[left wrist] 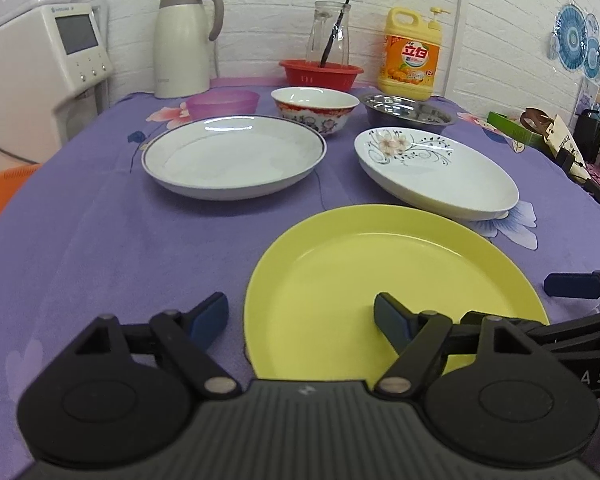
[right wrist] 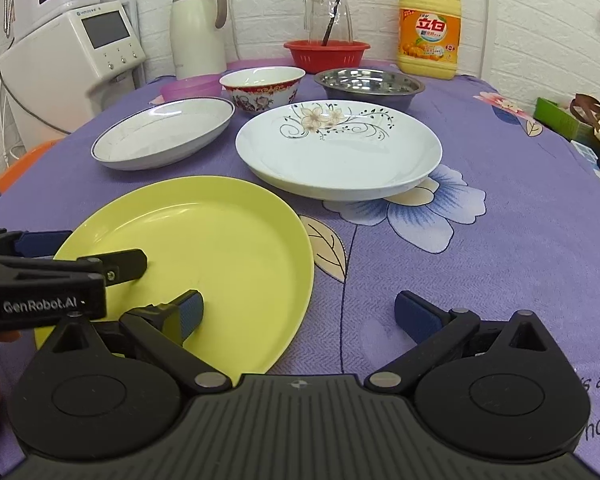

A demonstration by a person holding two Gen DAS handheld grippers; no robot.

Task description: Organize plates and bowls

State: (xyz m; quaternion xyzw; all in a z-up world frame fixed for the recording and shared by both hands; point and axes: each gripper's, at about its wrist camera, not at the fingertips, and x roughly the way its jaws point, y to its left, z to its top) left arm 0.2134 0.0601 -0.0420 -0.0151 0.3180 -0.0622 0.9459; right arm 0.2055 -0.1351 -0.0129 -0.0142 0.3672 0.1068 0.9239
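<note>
Across the left wrist view a purple flowered tablecloth (left wrist: 100,248) covered the table, which stood against a white brick-pattern wall (left wrist: 268,12), with a white appliance (left wrist: 60,56) at the far left. My left gripper (left wrist: 302,318) was open, its jaws straddling the near left rim of the yellow plate (left wrist: 380,280): one finger over the cloth, the other over the plate's inside, neither pad pressing on it. Beyond lay the blue-rimmed white plate (left wrist: 236,156) on the left and the flowered oval plate (left wrist: 436,168) on the right, its long axis running from far left to near right. Behind them stood a pink bowl (left wrist: 224,104), a red-patterned bowl (left wrist: 316,108) and a steel bowl (left wrist: 410,112). At the wall stood a cream thermos jug (left wrist: 184,40), a red basket (left wrist: 320,74) with a glass pitcher (left wrist: 328,32) behind it, and a yellow detergent bottle (left wrist: 412,56).

From the right wrist view, my right gripper (right wrist: 298,318) was open too, straddling the yellow plate's (right wrist: 220,232) near right rim without pinching it. The left gripper's black fingers (right wrist: 116,266) reached over the plate from the left. Nothing stood between the yellow plate and the flowered plate (right wrist: 340,148) just beyond it; the blue-rimmed plate (right wrist: 164,132) lay to the left, apart from both. Clutter, a green box (right wrist: 560,120) among it, lined the table's right edge.
</note>
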